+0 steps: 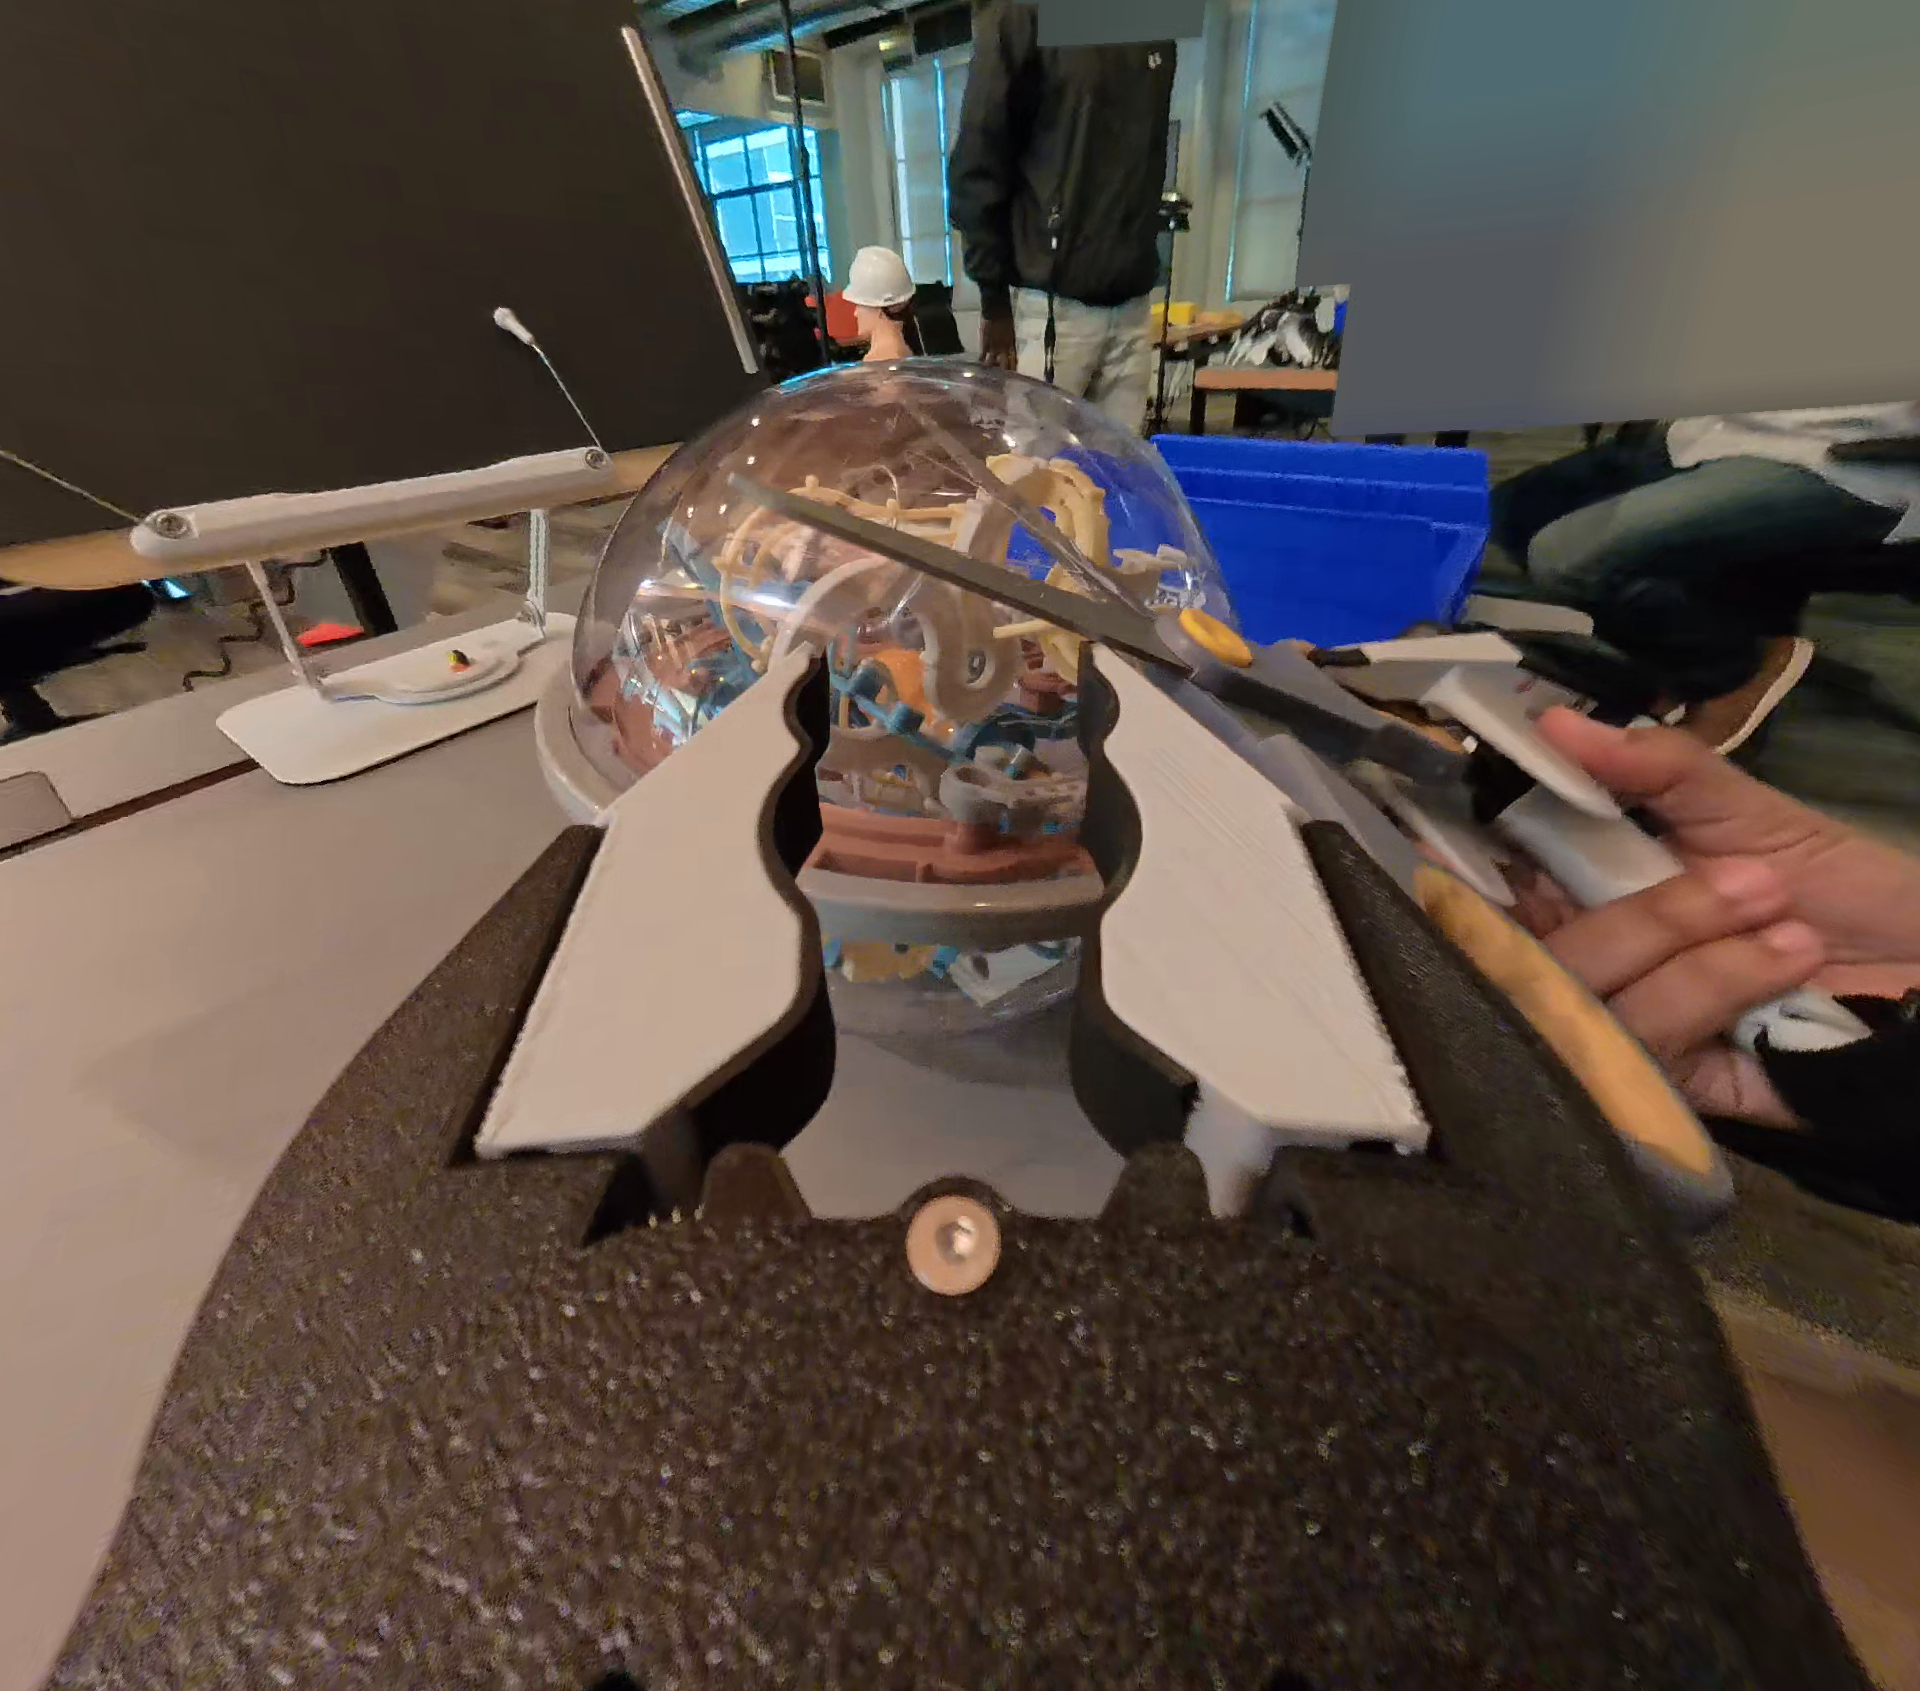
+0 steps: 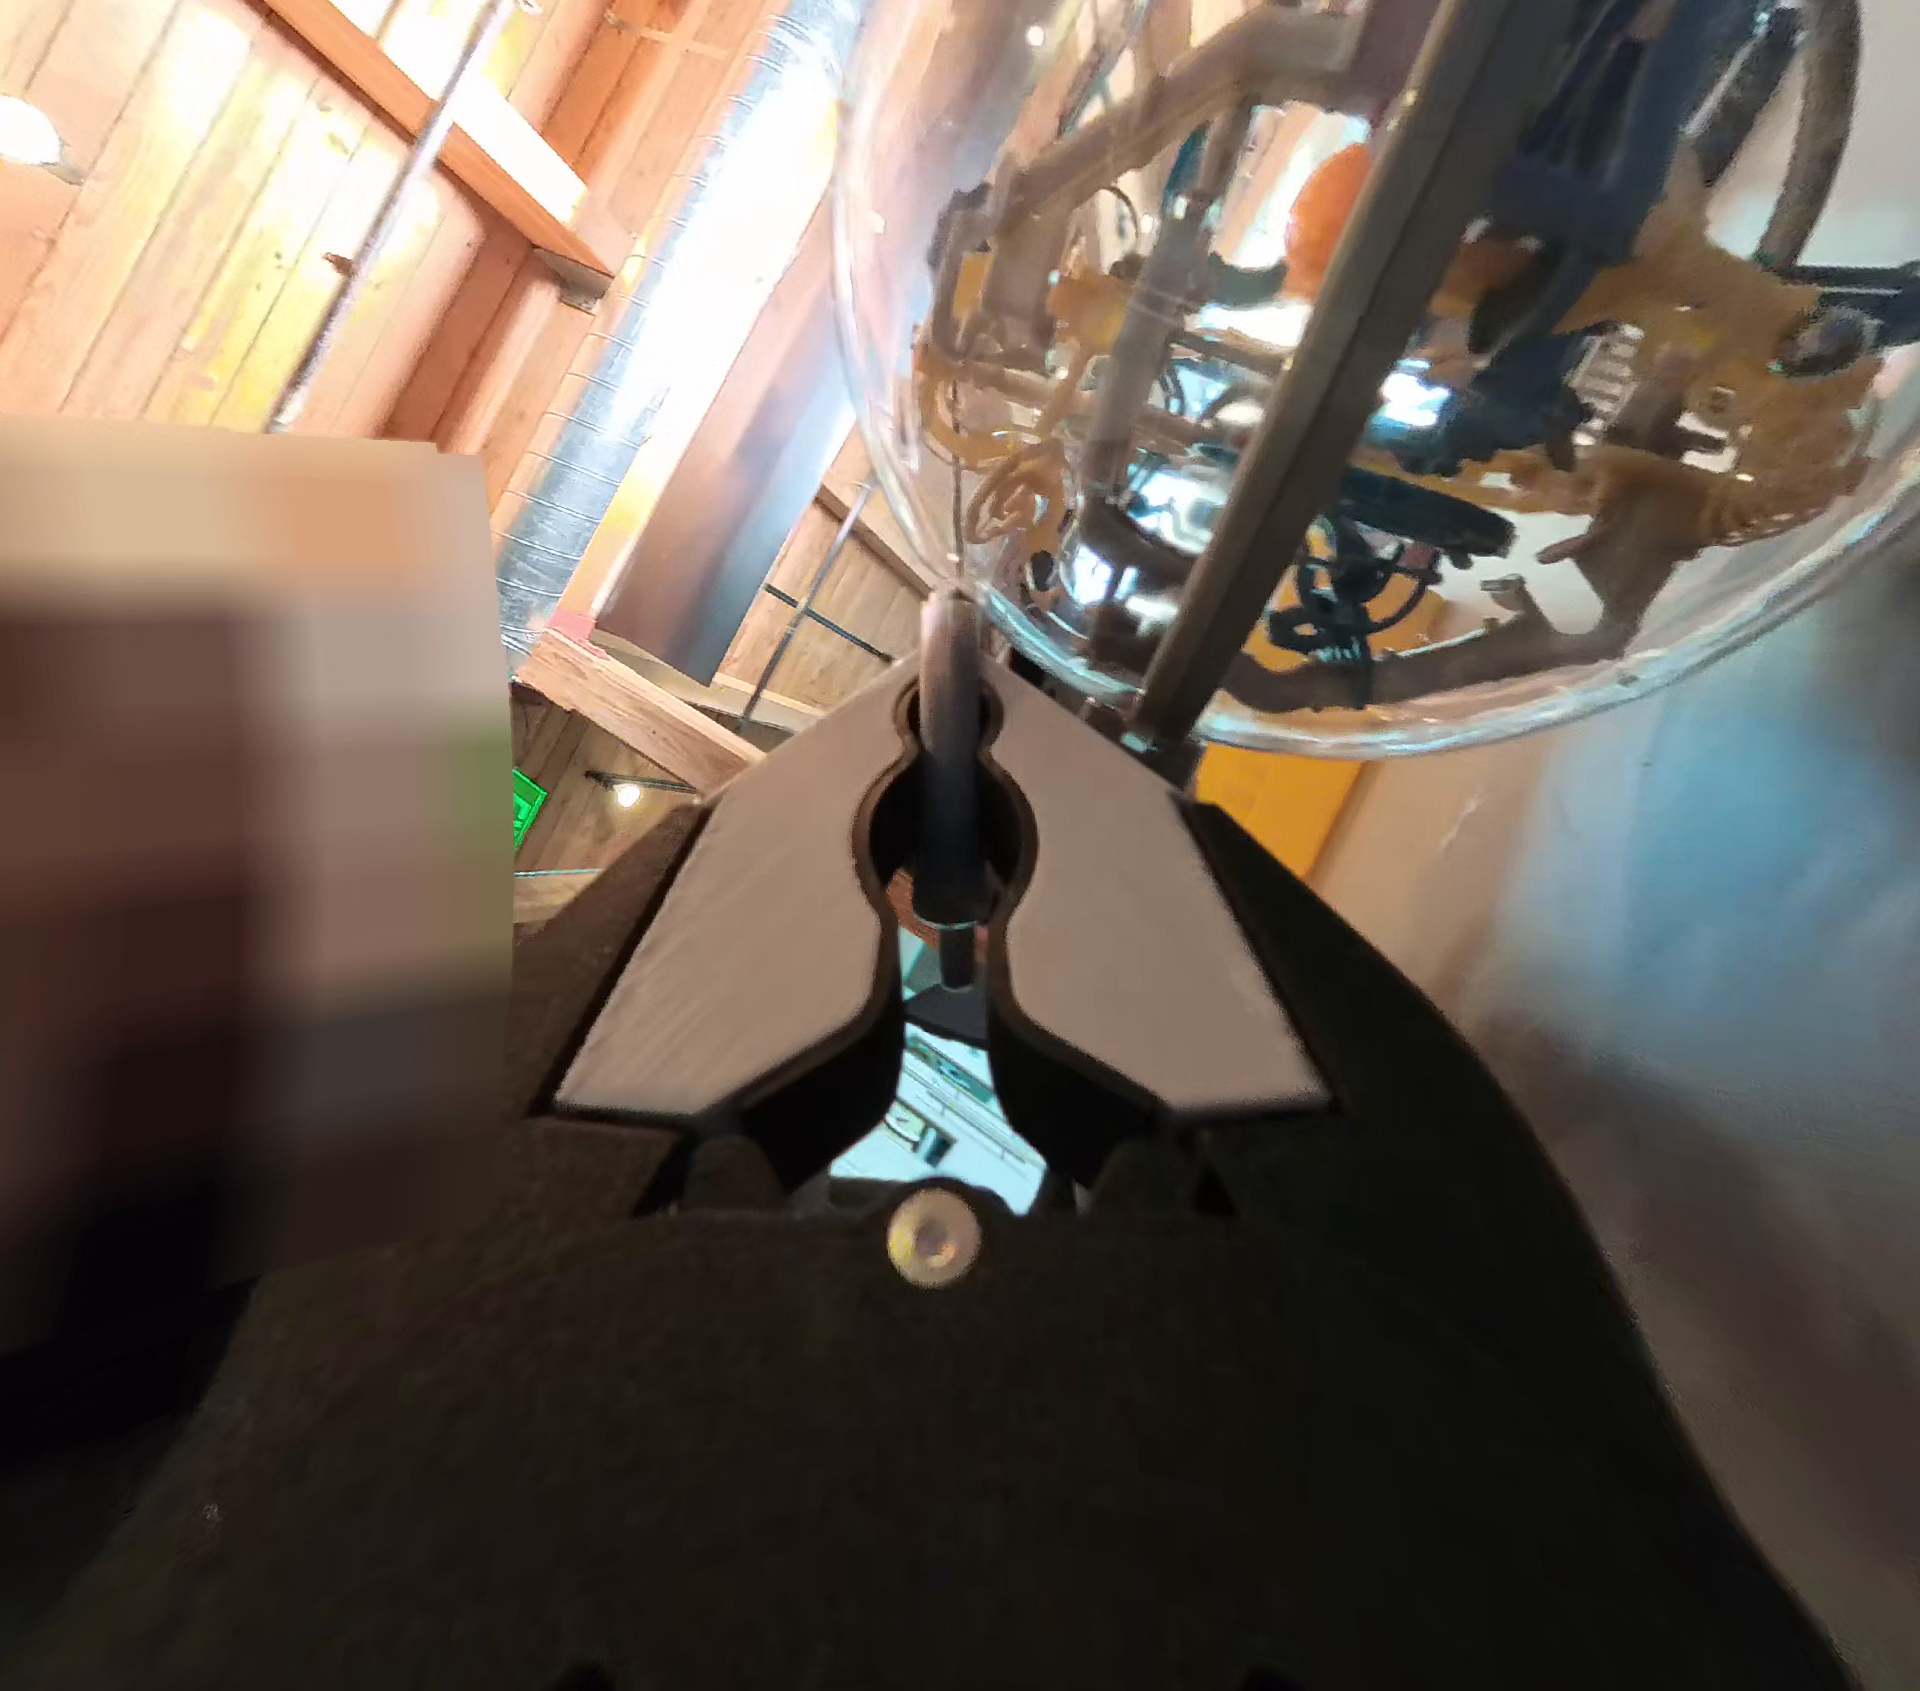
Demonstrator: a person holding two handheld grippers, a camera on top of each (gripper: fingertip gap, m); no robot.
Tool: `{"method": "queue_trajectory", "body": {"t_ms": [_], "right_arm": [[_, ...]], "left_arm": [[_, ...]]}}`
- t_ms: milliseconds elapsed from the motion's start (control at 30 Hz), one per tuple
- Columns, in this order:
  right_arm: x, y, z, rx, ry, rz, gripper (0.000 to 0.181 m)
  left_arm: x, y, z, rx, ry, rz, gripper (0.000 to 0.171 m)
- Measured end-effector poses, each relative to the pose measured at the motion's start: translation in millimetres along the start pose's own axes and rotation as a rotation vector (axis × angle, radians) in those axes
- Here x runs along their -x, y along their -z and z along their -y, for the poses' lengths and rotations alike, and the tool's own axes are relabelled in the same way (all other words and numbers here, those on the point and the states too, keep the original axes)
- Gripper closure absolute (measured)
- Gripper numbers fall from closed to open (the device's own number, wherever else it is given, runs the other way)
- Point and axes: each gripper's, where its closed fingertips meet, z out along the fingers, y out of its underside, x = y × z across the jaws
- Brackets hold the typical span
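In the left wrist view a clear plastic sphere (image 1: 894,561) with a coloured maze inside fills the middle, over the grey table (image 1: 260,966). My left gripper (image 1: 951,665) reaches around its near side, and its pads press on the grey ring (image 1: 951,898) that girdles the sphere. My right gripper (image 1: 1475,727), held by a hand (image 1: 1714,893), comes in from the right. It is shut on a tool with a dark flat blade (image 1: 935,571) and a yellow pivot (image 1: 1216,639); the blade lies across the sphere. In the right wrist view the right gripper (image 2: 951,696) clamps the blade (image 2: 951,768), whose tip touches the sphere (image 2: 1351,394).
A white stand with a long arm (image 1: 384,498) sits on a white pad at the left. A black panel (image 1: 312,187) rises behind it. A blue bin (image 1: 1340,540) stands behind the sphere on the right. A person (image 1: 1070,187) stands farther back.
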Motion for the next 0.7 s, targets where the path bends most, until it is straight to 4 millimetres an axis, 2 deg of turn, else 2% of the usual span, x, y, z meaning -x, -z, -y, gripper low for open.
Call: {"method": "queue_trajectory", "body": {"t_ms": [67,233,367,700], "right_arm": [[-7.7,-0.2,-3.2,0.017,0.009,-0.038,0.181],[-12.9,-0.8,-4.9,0.026,0.019,-0.072,0.181],[-11.7,-3.1,-7.4,0.039,0.04,-0.084,0.181],[-0.5,-1.4,-0.5,0.027,0.091,-0.081,0.181]], "left_arm": [[-2.1,0.6,2.9,-0.015,-0.004,0.007,0.13],[-10.2,-1.4,15.7,-0.021,-0.075,0.021,0.137],[-6.6,-4.1,21.6,-0.027,-0.08,0.061,0.146],[-5.9,-10.1,15.8,0.0,-0.061,0.051,0.149]]}}
